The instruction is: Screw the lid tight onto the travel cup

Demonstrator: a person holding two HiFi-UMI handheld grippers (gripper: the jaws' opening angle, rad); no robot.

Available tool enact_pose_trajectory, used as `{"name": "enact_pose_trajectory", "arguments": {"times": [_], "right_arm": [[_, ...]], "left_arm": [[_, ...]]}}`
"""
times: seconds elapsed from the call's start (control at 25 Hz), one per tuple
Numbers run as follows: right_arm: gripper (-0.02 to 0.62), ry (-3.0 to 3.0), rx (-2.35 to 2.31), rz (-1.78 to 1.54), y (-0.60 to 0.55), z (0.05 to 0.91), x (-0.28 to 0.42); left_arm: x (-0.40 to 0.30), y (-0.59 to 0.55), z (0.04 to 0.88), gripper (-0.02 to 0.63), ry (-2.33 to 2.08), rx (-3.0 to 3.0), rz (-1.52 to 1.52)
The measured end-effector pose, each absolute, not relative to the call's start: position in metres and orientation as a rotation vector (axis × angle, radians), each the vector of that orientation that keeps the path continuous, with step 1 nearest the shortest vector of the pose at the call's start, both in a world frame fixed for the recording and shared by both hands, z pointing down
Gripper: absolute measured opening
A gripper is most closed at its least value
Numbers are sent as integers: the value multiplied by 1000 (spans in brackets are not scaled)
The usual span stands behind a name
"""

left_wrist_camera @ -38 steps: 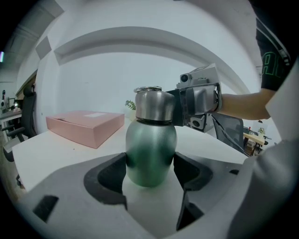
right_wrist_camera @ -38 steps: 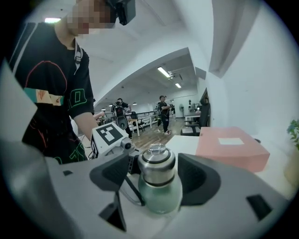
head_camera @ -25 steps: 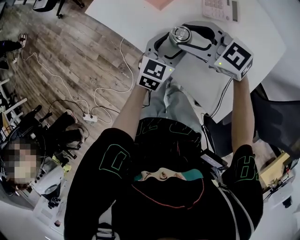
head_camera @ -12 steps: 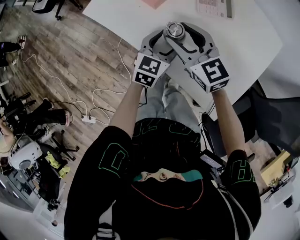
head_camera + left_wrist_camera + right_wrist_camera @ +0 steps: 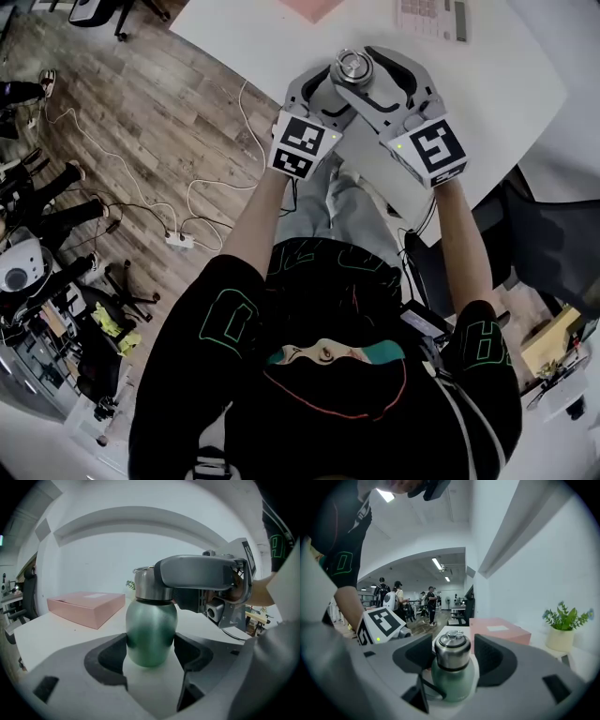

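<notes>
At the near edge of the white worktop (image 5: pixel 497 66), the travel cup (image 5: pixel 151 632) stands upright between both grippers. The left gripper (image 5: pixel 151 651) comes in low, and its dark fingers (image 5: pixel 107 656) are clamped on the green rounded body from either side, well below the steel collar. The right gripper (image 5: pixel 451 654) reaches across higher up, level with the steel lid (image 5: pixel 452 651), which sits on top of the cup. Its fingers (image 5: pixel 494 660) have just been opening and now flank the lid with a gap on each side, so they hold nothing. A flat pink box (image 5: pixel 86 607) lies farther back on the worktop, well apart from the cup, and a small potted plant (image 5: pixel 563 625) stands by the wall. Several people stand in the room's far background.
</notes>
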State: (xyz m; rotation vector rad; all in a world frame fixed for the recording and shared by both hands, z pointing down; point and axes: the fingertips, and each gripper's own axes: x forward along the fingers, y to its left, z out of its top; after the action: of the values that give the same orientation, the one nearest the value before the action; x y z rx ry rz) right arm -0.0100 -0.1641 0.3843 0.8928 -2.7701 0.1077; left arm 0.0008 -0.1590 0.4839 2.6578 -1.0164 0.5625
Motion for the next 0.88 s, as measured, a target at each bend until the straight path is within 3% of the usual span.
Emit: {"name": "enact_pose_trajectory", "arguments": {"times": [0.56, 0.88], "right_arm": [[270, -2810, 273, 150, -154, 371, -11], [253, -2822, 440, 127, -159, 373, -15]], "left_arm": [[11, -152, 477, 327, -982, 2662, 562], [6, -155, 478, 327, -986, 2659, 566]]}}
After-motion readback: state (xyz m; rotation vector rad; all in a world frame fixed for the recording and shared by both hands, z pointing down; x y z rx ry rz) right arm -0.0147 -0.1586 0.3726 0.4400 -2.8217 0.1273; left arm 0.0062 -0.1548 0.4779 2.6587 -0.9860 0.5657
